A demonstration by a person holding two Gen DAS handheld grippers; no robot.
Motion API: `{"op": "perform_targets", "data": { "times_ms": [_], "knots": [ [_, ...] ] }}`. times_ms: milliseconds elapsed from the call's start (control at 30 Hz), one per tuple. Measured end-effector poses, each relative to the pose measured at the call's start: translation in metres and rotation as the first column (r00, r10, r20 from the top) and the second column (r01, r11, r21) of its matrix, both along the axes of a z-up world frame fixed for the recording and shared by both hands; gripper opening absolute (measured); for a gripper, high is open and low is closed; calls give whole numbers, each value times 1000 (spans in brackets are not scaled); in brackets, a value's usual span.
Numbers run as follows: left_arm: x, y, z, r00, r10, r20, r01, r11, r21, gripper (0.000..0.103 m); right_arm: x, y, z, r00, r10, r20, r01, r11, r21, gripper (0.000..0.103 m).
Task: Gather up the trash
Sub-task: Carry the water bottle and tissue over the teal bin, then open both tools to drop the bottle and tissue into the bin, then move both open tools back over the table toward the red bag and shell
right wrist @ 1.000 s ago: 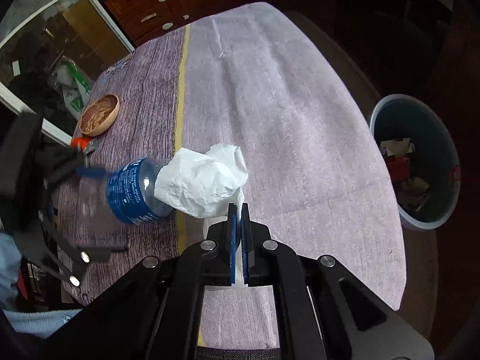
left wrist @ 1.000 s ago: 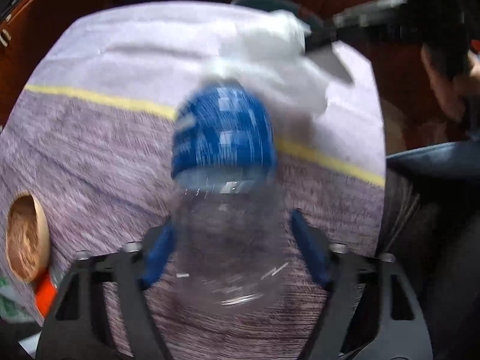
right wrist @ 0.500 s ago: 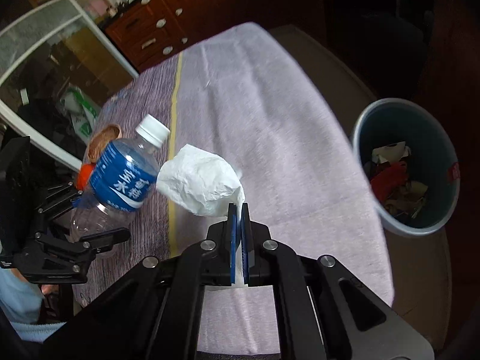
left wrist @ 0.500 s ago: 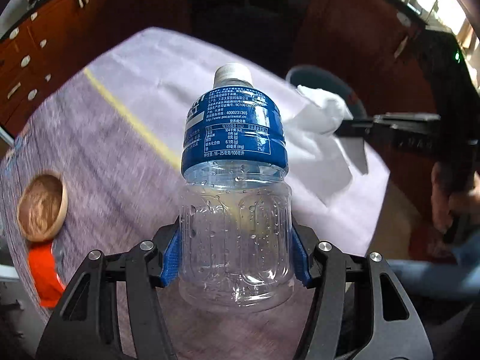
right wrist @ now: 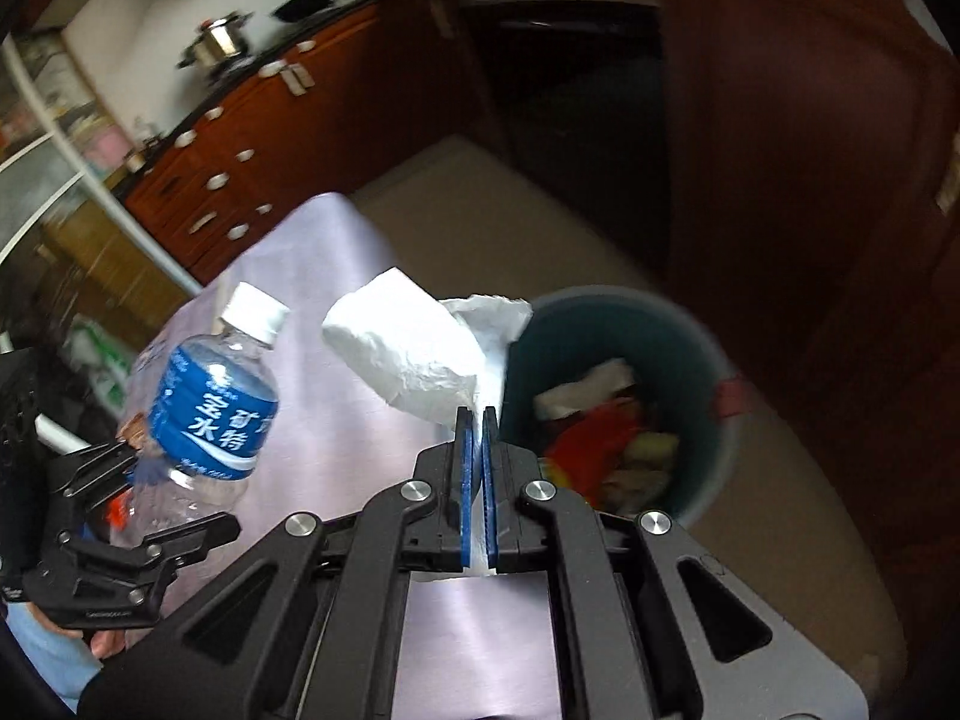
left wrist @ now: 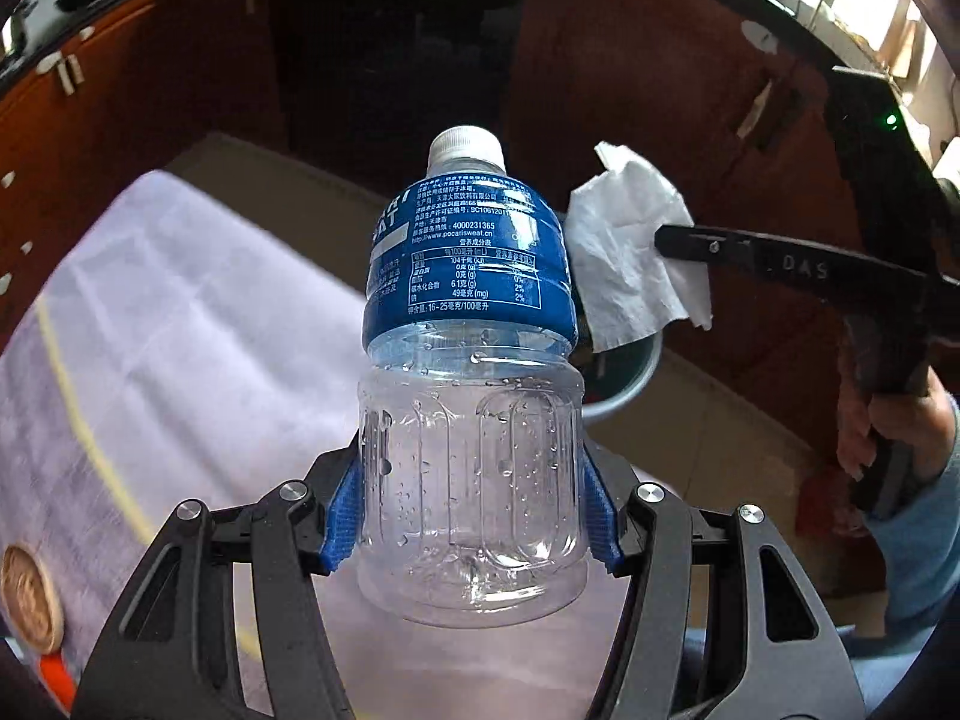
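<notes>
**Both pieces lifted, neither yet binned**

The pickup half of the job looks finished. The left tool (left wrist: 474,516) is clamped on the clear lower body of the bottle (left wrist: 471,360), blue pads pressed against both sides; the bottle stands upright in the grip, cap on, held clear above the desk (left wrist: 198,324). The right tool (right wrist: 477,468) is clenched tight on a corner of the tissue (right wrist: 414,360), with the crumpled bulk sticking out past the tips toward 11 o'clock in the right wrist view.

The drop is what remains. In the right wrist view the bin (right wrist: 708,372) sits on the floor beyond the desk edge, at about 2 o'clock from the tool tips, and it already holds paper and a red wrapper. The tissue hangs near the bin's left rim, partly overlapping it in the picture, though whether it is truly over the opening I cannot tell. The bottle is at 9 o'clock from the tissue, over the desk and further from the bin.

In the left wrist view a wooden dish (left wrist: 27,597) lies at 8 o'clock on the desk with something orange just below it; whether either counts as trash is unclear, so more may be left after these two are let go
</notes>
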State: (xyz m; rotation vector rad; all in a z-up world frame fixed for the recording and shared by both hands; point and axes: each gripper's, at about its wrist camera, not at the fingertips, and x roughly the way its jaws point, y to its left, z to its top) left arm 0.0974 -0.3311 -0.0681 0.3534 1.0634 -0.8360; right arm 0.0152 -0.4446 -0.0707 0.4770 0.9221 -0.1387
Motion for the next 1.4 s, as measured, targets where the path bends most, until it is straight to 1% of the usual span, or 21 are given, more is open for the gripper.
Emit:
{"op": "perform_targets", "data": {
  "times_ms": [167,233,367,433,467,500,533,567,667,733,800,867,967,1033,1100,1167,1200,1267,1400],
  "knots": [
    [1,-40,-13,999,-45,-19,45,999,20,60,6,-30,-27,997,-45,-57,46,999,18,3],
    [7,-51,-21,998,-55,-30,56,998,26,60,9,-38,-40,995,-54,-81,57,998,39,6],
    [18,-63,-37,996,-57,-61,59,998,28,60,17,-44,-56,992,-49,-113,56,997,58,7],
    [26,-66,-45,996,-56,-75,58,998,31,60,22,-44,-61,992,-39,-123,47,997,61,10],
    [27,-67,-48,995,-57,-79,60,998,35,60,24,-43,-64,991,-34,-128,43,997,68,19],
    [26,-69,-49,995,-57,-81,61,997,39,61,26,-43,-66,991,-32,-130,42,996,76,37],
    [29,-67,-53,995,-58,-83,62,997,42,60,28,-43,-66,991,-32,-127,42,996,73,44],
    [29,-65,-55,995,-58,-86,61,997,42,61,29,-43,-66,992,-31,-125,39,997,68,47],
    [36,-66,-60,994,-51,-98,56,997,44,61,34,-42,-68,991,-23,-129,33,997,75,47],
    [31,-64,-60,994,-45,-100,50,998,44,61,36,-42,-69,991,-22,-132,32,997,74,48],
    [32,-65,-62,993,-41,-109,46,998,43,61,37,-43,-70,991,-25,-134,35,997,72,56],
    [33,-68,-66,992,-41,-117,47,998,44,61,36,-45,-70,991,-29,-134,40,997,73,58],
    [31,-73,-71,992,-48,-118,54,997,49,61,31,-50,-69,989,-53,-138,65,994,84,73],
    [31,-77,-73,991,-49,-125,56,997,50,61,26,-54,-68,988,-72,-139,84,993,83,74],
    [33,-77,-70,991,-44,-129,50,998,48,62,22,-58,-66,985,-93,-147,106,991,87,78],
    [34,-78,-71,989,-35,-141,41,999,36,72,19,-61,-63,983,-110,-147,124,988,89,78],
    [34,-77,-69,990,-33,-140,37,999,27,75,18,-62,-63,982,-114,-147,128,988,86,78],
    [33,-75,-64,992,-30,-125,32,999,15,75,16,-63,-60,982,-119,-147,132,988,82,78],
    [31,-70,-60,993,-30,-114,32,999,23,75,14,-62,-58,982,-117,-147,130,988,79,78]
  ]
}}
